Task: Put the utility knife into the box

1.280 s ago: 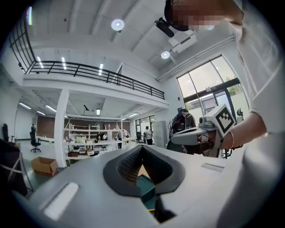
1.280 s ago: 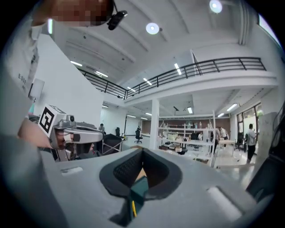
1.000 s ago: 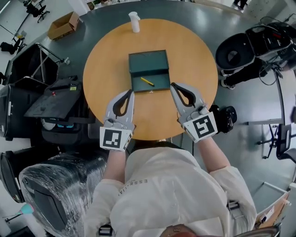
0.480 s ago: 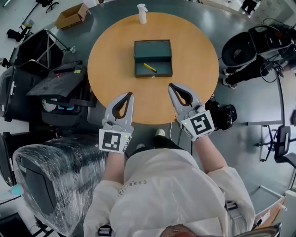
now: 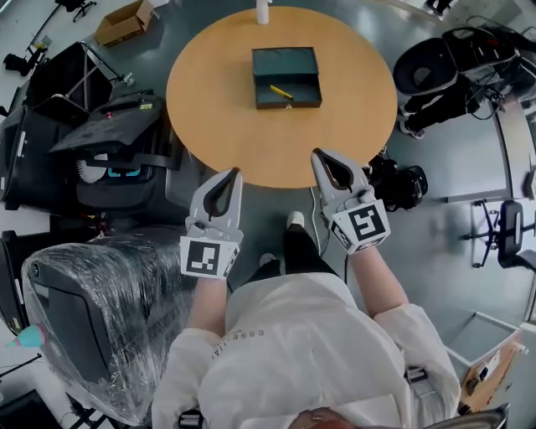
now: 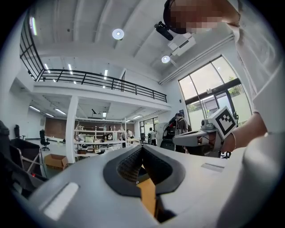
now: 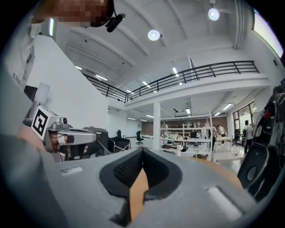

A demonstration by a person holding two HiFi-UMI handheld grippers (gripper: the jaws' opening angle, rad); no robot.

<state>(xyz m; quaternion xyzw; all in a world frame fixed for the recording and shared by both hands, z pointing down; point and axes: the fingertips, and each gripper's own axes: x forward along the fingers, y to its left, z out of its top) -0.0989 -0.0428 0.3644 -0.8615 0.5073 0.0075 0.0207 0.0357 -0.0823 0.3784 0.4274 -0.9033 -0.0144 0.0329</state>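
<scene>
An open dark green box (image 5: 287, 77) sits on the round wooden table (image 5: 218, 109). A yellow utility knife (image 5: 281, 92) lies inside it, in the near part. Both grippers hang well short of the box, near the table's front edge. My left gripper (image 5: 235, 173) is shut with nothing in it, its tip over the grey floor just off the rim. My right gripper (image 5: 316, 154) is shut and empty too, its tip at the table's near edge. The left gripper view shows the left gripper (image 6: 141, 149) with jaws meeting. In the right gripper view the right gripper (image 7: 142, 151) is closed likewise.
A white bottle (image 5: 262, 10) stands at the table's far edge. Black cases (image 5: 109, 126) and a plastic-wrapped chair (image 5: 84, 310) crowd the left. Black equipment (image 5: 435, 71) and a black object (image 5: 400, 186) lie on the floor at the right. A cardboard box (image 5: 124, 23) sits far left.
The table and box have slid up and away in the head view as the person backed off. Both grippers, earlier over the tabletop near the box, are now at its front edge.
</scene>
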